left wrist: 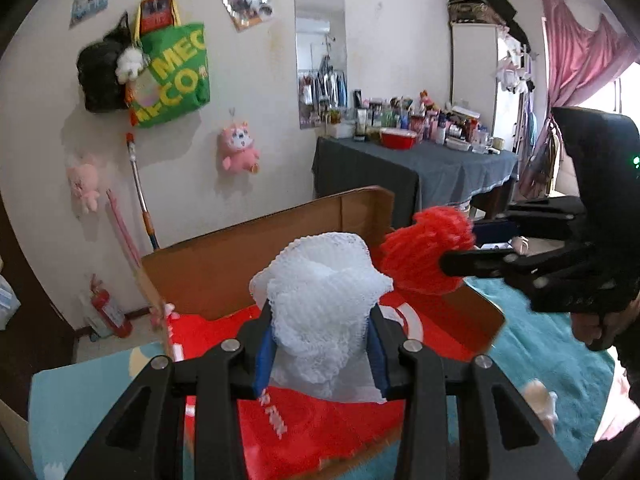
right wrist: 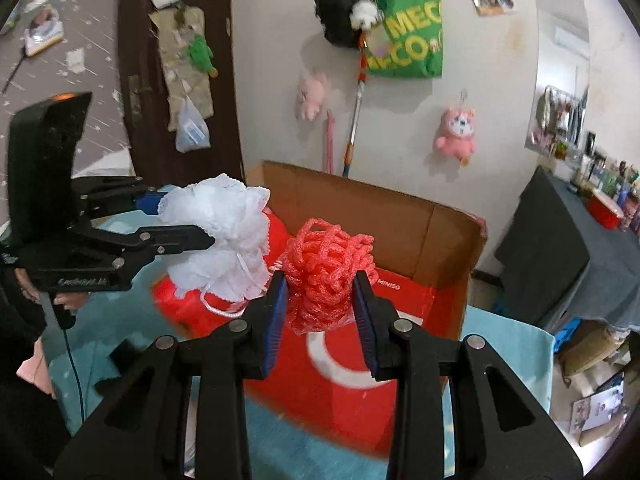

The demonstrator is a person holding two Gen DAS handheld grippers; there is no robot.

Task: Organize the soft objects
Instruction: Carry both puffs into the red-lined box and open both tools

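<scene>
On the left, the left tongs are clenched on the white mesh puff, its frilly net bulging up and out between the blue pads. It looks featherlight and springy, so it should squash rather than slip; the grip sits low on the bundle, near the gathered core, which I judge the safest hold. From the right wrist view a thin white cord dangles under that puff and could snag.

Moving right, the right tongs are clenched on the red mesh puff, a coarser looped net, equally soft, also pinched low, its loops spilling above the pads.

The two puffs hang near each other in the air, both just above the open cardboard box, which lies beyond and below the tongs. A red bag lines its bottom.

The count: two puffs, one white, one red; two tongs, both loaded; one box, one red bag.
</scene>
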